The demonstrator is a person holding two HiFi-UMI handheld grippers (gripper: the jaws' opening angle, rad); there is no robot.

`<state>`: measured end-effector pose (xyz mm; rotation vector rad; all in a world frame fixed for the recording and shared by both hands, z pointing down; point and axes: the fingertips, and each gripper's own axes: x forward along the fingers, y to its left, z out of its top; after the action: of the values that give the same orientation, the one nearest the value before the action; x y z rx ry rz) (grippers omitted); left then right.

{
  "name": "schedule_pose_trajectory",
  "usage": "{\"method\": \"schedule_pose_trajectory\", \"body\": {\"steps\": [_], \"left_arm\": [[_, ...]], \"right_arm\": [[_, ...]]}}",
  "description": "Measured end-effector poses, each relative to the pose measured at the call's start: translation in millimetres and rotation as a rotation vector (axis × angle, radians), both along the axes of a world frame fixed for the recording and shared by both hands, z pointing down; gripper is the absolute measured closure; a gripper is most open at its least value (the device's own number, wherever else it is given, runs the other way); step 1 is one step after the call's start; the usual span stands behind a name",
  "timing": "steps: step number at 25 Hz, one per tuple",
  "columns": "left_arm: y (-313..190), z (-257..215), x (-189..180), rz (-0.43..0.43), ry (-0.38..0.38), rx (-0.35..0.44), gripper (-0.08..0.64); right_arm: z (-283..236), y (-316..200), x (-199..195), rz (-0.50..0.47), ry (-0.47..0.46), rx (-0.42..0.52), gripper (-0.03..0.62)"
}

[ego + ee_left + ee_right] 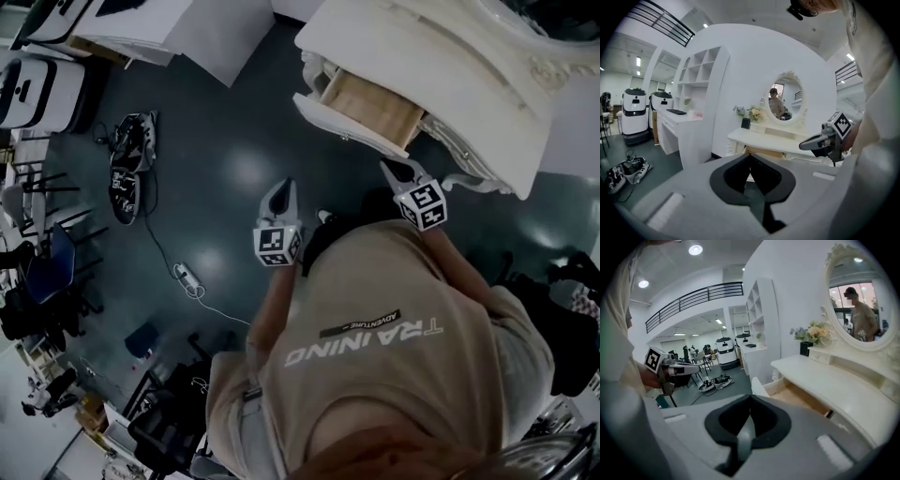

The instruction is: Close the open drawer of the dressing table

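Observation:
The white dressing table stands at the upper right of the head view. Its wooden drawer is pulled out toward me, white front nearest. My left gripper hovers over the floor, left of and short of the drawer, shut and empty. Close to the drawer's front right corner is my right gripper, also shut on nothing. The left gripper view looks past its shut jaws at the drawer and the right gripper. The right gripper view has the open drawer just ahead and the left gripper off to the left.
An oval mirror and a flower vase sit on the table top. A dark bag and a power strip with cable lie on the floor at left. A white desk with shelves and white robots stand further left.

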<state>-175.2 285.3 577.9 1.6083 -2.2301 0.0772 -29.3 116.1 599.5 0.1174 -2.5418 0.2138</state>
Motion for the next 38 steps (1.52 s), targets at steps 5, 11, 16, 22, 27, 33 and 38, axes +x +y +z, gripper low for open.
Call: {"method": "schedule_pose_trajectory", "body": {"steps": [5, 11, 16, 22, 27, 33, 38], "left_arm": [[-27.3, 26.0, -26.8, 0.073, 0.004, 0.01, 0.554], [-87.0, 27.5, -43.6, 0.201, -0.069, -0.041, 0.554], [-129.4, 24.0, -73.8, 0.292, -0.056, -0.093, 0.554], [-201.7, 25.8, -84.1, 0.387, -0.059, -0.118, 0.554], [-232.0, 39.9, -56.8, 0.512, -0.013, -0.133, 0.554], [-254.0, 64.4, -41.4, 0.709, -0.032, -0.187, 0.554], [-236.2, 102.4, -23.9, 0.944, -0.111, -0.279, 0.554]], "right_arm": [[30.6, -3.3, -6.9, 0.083, 0.028, -0.012, 0.588], [47.8, -40.2, -21.7, 0.221, -0.045, -0.046, 0.588], [65.7, -72.1, -46.0, 0.317, -0.084, -0.098, 0.588], [75.2, -105.2, -46.7, 0.326, -0.045, -0.048, 0.588], [87.9, -99.8, -21.6, 0.411, 0.004, -0.101, 0.588], [108.6, -106.7, 3.2, 0.541, 0.061, -0.132, 0.588], [143.0, -94.8, 34.3, 0.692, 0.107, -0.161, 0.588]]}}
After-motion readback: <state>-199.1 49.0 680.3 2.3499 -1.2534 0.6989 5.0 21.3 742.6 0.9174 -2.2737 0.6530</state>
